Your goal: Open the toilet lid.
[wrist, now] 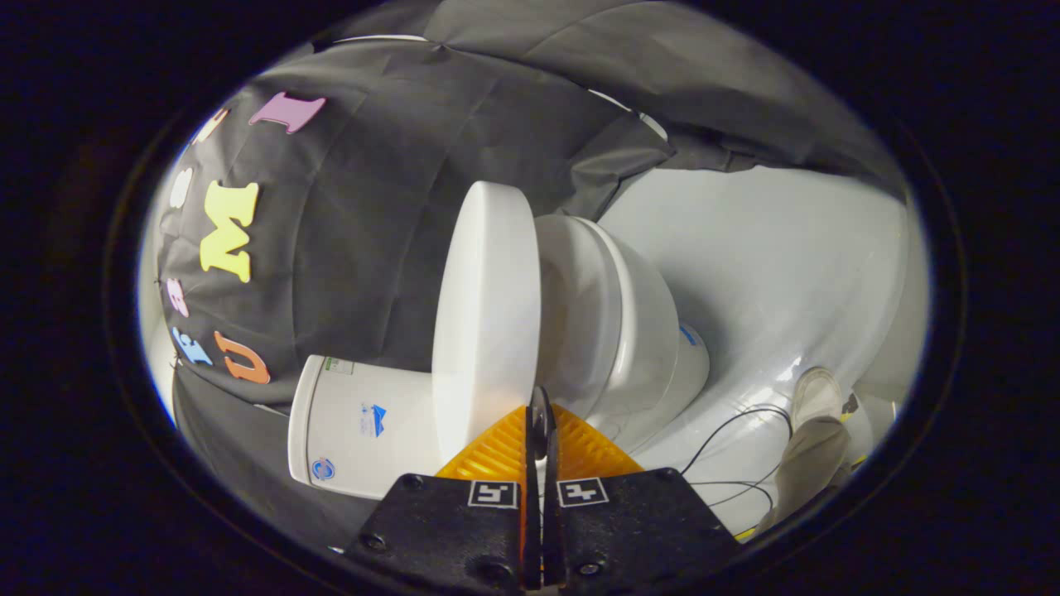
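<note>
The white toilet appears turned on its side in this view. Its thick lid [484, 314] lies down over the seat [575, 306] and bowl [642, 331], with only a narrow shadowed seam between lid and seat. My gripper [540, 418] is shut, its two fingers pressed together with nothing between them. The fingertips rest right at that seam, against the lid's edge, on the side of the toilet close to the tank [356, 430]. Whether the tips have slipped under the lid is hidden.
The black cloth wall [373, 207] hangs behind the tank. A glossy white floor [770, 273] spreads beyond the bowl. Thin black cables [737, 439] trail across it. A person's shoe [816, 393] and trouser leg [816, 463] stand beside the toilet's base.
</note>
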The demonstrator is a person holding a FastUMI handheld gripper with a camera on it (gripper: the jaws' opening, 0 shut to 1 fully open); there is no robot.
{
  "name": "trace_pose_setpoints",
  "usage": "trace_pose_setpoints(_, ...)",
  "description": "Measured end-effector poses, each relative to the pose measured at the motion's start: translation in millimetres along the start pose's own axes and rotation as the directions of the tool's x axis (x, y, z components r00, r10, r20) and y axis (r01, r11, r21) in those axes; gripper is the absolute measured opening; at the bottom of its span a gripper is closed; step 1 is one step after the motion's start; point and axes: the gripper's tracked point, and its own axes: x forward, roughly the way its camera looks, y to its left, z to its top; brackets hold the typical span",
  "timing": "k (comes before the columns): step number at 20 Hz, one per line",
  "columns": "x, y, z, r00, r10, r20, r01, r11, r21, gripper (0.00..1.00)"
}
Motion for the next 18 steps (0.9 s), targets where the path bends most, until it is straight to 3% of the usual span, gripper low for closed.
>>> trace_pose_setpoints(10,-18.3,23.2,1.1,0.995,-0.078,0.061,0.088,0.978,-0.19,0.07)
trace_pose_setpoints(18,-38.8,79.9,-1.0,0.992,-0.059,0.114,0.093,0.942,-0.323,0.05)
